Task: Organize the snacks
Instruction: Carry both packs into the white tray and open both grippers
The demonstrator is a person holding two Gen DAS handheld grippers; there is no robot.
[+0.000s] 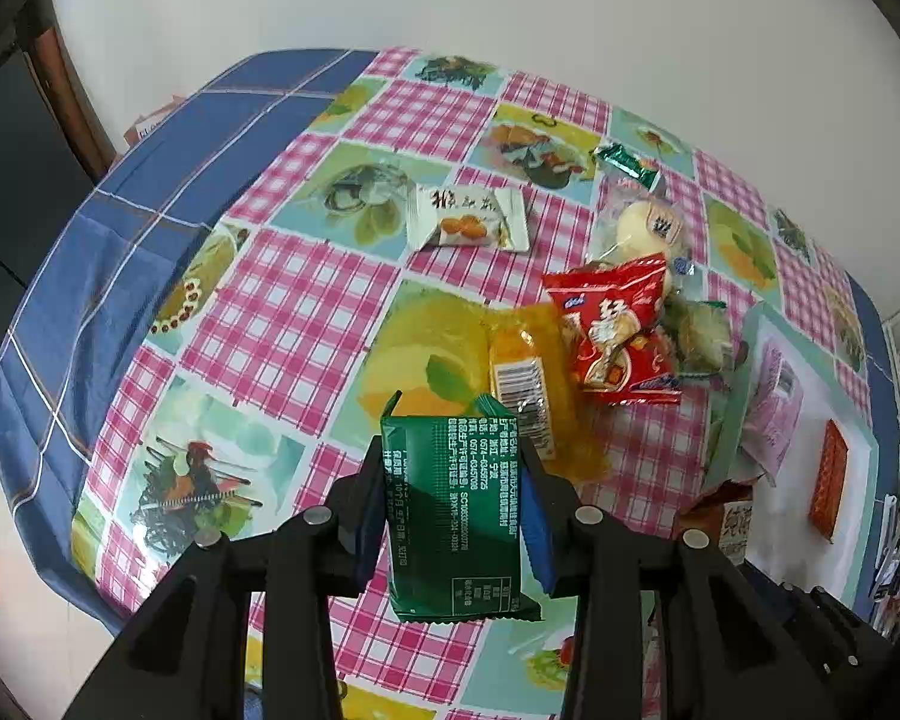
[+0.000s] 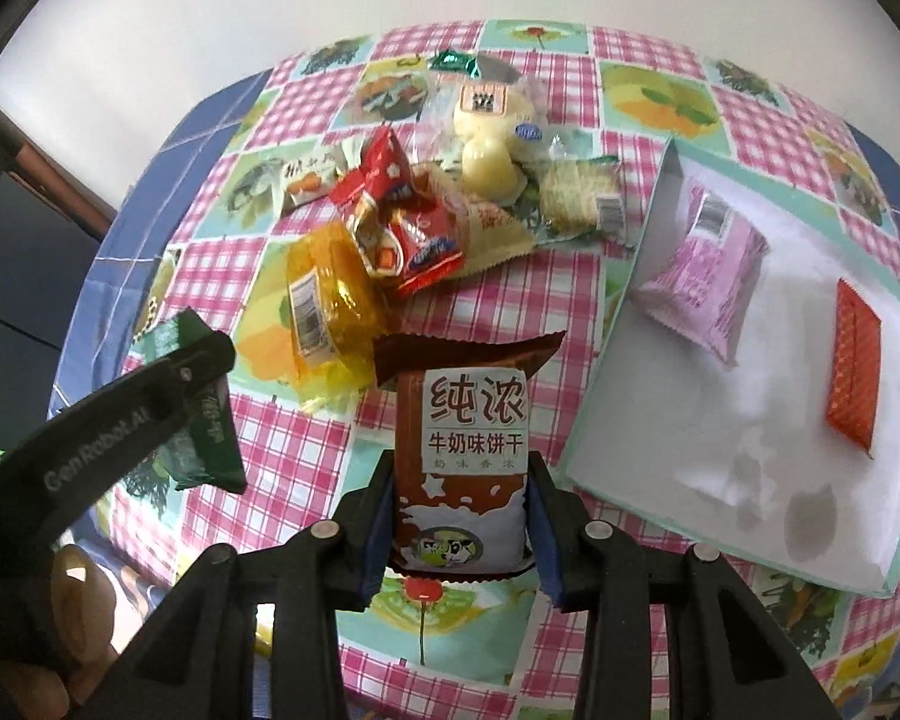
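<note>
Only right wrist view shows brown biscuit pack gripped.

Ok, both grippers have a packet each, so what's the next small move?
Probably carry the right gripper with its brown milk-biscuit packet over the white tray and release there; the tray already holds two snacks and lies just beside it.

The red packets partly hide the biscuit pack behind.
</note>
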